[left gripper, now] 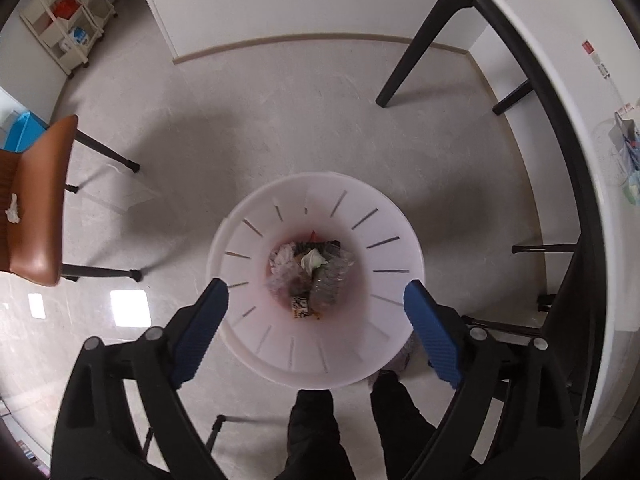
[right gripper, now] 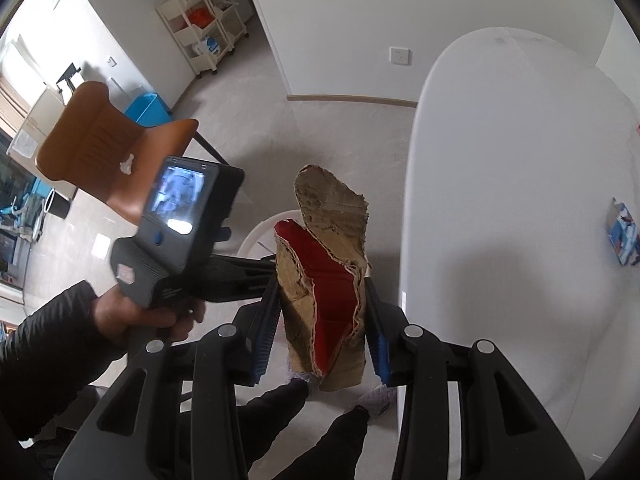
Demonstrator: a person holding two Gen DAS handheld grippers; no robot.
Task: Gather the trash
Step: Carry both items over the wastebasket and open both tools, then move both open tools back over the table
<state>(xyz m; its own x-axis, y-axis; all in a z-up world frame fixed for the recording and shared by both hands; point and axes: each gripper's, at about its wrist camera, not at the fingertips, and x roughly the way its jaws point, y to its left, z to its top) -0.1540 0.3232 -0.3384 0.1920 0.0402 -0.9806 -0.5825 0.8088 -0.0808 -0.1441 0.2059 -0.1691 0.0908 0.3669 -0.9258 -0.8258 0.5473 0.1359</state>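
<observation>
A white slotted trash bin stands on the floor right below my left gripper. Its blue pads are wide apart with nothing between them. Several pieces of trash lie at the bin's bottom: crumpled wrappers, a clear plastic bottle, a pale wad. My right gripper is shut on a torn piece of brown cardboard with a red inner face, held upright beside the white table. The bin's rim shows behind the cardboard. A hand holds the left gripper's body at the left of the right wrist view.
A brown chair with a white crumpled tissue on its seat stands left of the bin. The white table with dark legs lies to the right, with a blue-and-white packet on it. The person's dark-trousered legs stand by the bin.
</observation>
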